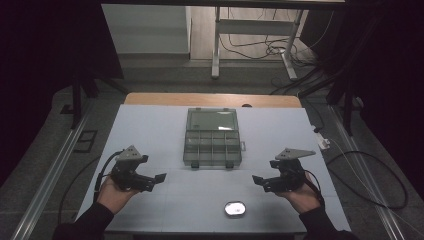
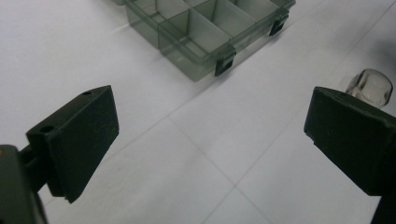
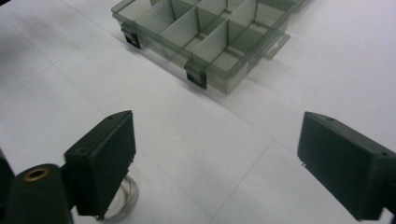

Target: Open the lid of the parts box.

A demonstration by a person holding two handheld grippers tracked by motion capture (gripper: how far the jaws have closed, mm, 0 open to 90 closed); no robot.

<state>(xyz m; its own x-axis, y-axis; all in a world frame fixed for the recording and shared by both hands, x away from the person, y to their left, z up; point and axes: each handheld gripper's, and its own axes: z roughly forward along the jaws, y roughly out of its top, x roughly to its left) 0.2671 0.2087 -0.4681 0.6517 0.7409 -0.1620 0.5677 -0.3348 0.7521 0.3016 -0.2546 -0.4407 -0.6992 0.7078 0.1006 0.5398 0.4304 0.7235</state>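
Compartment box [image 1: 212, 142] well ahead of both grippers' wide-apart jaws

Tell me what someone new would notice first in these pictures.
First, the clear smoky-grey plastic compartment box in the middle of the white table, its lid open and its cells looking bare. Next, the two black tongs, left and right, held open on either side. A small shiny glassy oval object lies near the front edge.

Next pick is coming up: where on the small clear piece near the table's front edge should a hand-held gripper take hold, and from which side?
Take the small clear piece across its short width, coming down from above. It lies flat and oval with bare table around it. The right hand-held gripper, jaws open, looks nearer; the glossy surface may slip.
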